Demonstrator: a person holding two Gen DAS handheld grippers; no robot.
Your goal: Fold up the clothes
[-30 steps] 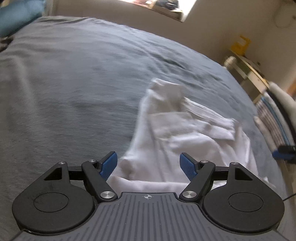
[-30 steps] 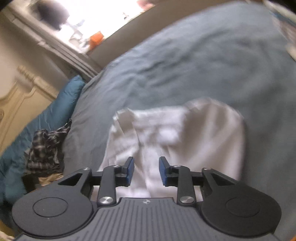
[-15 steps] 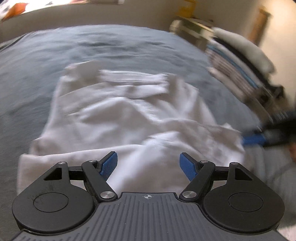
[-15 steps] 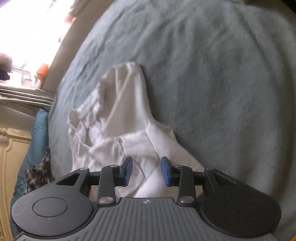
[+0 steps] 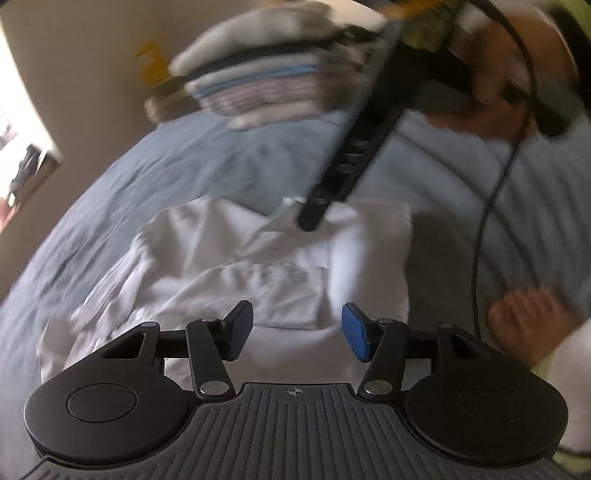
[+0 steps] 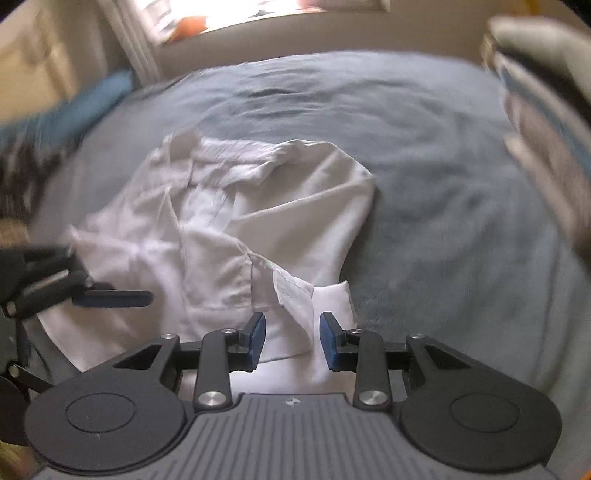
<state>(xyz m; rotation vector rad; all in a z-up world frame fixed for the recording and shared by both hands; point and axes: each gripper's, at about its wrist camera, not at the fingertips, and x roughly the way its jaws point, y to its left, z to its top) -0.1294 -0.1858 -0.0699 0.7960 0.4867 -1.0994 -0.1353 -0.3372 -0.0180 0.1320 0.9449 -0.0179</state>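
White shirt (image 6: 229, 221) lies crumpled on the grey-blue bed cover (image 6: 424, 192), its folds and plackets bunched, one cuff flap nearest the right gripper (image 6: 291, 338). That gripper's fingers are closing, with the cuff's edge between them, not yet pinched. The left gripper (image 5: 297, 330) hovers over the shirt's other side (image 5: 258, 288), its fingers closing but still apart, gripping nothing. A stack of folded clothes (image 5: 266, 85) sits at the bed's far edge. A teal pillow (image 6: 92, 99) lies near a bright window (image 6: 229, 14).
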